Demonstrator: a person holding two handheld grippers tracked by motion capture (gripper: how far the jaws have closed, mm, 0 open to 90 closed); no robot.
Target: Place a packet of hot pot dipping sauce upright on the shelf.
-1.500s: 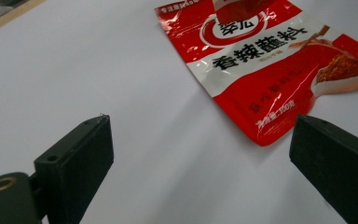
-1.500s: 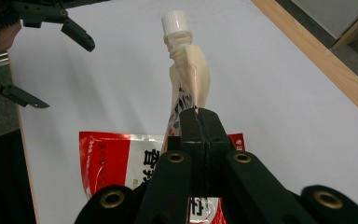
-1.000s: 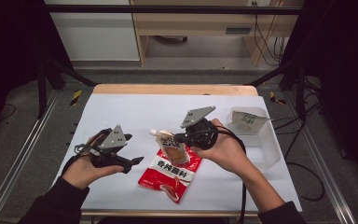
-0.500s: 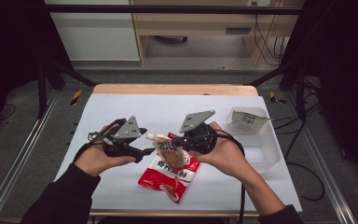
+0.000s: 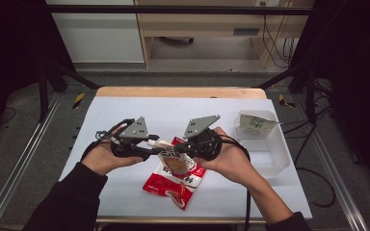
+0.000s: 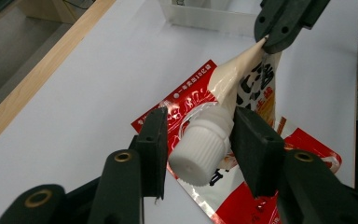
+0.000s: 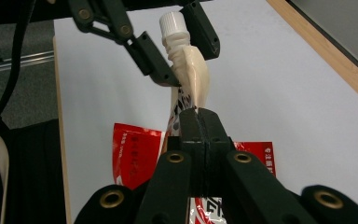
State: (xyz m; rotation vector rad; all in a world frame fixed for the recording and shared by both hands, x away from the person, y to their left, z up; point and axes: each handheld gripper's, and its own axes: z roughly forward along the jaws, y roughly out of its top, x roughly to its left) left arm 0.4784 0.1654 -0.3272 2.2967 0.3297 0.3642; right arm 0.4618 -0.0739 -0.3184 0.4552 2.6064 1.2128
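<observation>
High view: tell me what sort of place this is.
Probably a lab recording station. A white-topped table stands inside a metal rail frame, loose cables trail over the grey floor, and a plain wooden bench stands behind.

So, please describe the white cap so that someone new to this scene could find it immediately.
On the white table, look between the two grippers, above the red packet lying flat. The right gripper pinches a cream spouted pouch. The white cap is at its spout end, between the left gripper's jaws: ribbed, round, the only hard white piece there.
</observation>
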